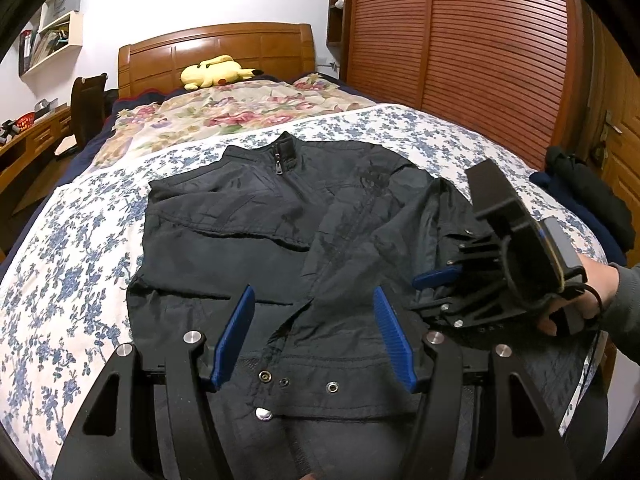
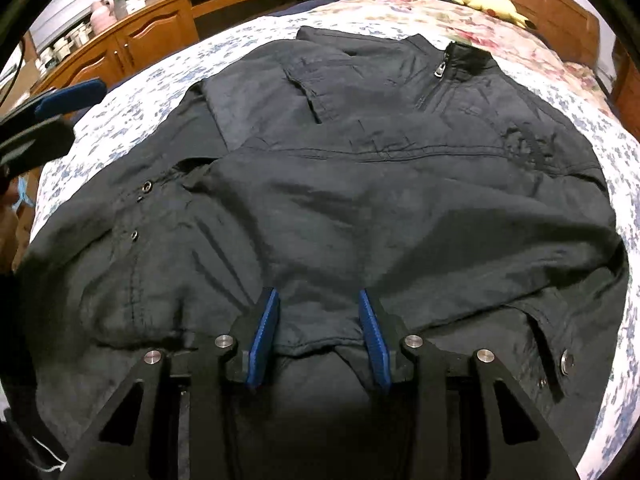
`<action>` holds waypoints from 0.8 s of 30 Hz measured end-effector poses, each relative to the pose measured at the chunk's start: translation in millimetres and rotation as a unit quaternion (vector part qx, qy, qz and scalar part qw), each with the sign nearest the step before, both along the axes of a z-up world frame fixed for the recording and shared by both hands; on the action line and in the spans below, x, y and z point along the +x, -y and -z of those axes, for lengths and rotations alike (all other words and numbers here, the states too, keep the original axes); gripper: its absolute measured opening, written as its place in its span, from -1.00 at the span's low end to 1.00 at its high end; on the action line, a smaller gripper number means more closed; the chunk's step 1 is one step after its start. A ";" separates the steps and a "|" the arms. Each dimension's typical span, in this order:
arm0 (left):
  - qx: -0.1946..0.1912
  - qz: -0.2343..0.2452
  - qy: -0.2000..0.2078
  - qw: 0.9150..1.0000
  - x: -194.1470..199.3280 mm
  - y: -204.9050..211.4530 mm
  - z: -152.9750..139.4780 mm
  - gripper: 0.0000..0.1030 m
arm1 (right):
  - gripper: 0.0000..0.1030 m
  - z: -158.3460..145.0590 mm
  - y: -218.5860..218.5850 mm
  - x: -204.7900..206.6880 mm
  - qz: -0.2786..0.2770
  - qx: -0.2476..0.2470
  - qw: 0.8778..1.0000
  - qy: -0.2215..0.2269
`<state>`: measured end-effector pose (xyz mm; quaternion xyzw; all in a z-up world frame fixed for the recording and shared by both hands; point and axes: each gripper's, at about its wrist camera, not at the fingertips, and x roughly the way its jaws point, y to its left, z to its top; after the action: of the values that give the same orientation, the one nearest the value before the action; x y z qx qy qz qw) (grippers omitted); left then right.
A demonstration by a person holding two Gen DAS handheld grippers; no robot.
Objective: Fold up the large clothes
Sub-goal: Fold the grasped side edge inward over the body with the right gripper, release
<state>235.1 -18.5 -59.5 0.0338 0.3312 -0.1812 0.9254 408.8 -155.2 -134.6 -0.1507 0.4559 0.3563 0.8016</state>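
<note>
Now my jacket (image 1: 256, 240) lies spread on the bed (image 1: 80, 240), front side up, with its collar and zipper pull (image 1: 279, 168) pointing toward the headboard (image 1: 216, 46) and its hem near me. One sleeve is folded across the chest. My left gripper (image 1: 314, 332) hovers over the hem with its jaws standing wide apart; the blue pads (image 1: 236, 332) are not pressing anything, and below them I see the snap buttons (image 1: 265, 376) of the front placket. My right gripper (image 2: 318, 334) is low at the right side of the jacket, tilted down. Its jaws are narrower than the left ones, and a fold of the black cloth rises between the pads (image 2: 264, 336). The cloth seems to reach both of them, but I cannot tell for sure whether they really pinch it. In the left view my right hand (image 1: 576, 296) holds this gripper from the side. A yellow plush toy (image 1: 216, 72) rests by the headboard, well apart from the jacket, on a flowered blanket (image 1: 240, 108).
</note>
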 end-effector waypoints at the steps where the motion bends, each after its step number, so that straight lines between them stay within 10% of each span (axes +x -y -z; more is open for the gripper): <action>1: -0.001 -0.001 0.001 1.000 -0.4 -1.2 -0.1 0.22 | -0.16 -0.4 0.6 -1.6 0.002 0.002 1.000 0.004; 24: 0.011 -0.035 0.017 0.999 -43.4 -24.2 -1.9 0.22 | -0.16 -27.9 126.2 -143.0 0.149 0.017 0.986 0.079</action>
<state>191.7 5.6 -57.6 0.0357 0.3181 -0.1447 0.9363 265.8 -281.4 -106.7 -0.0952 0.4022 0.2277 0.8817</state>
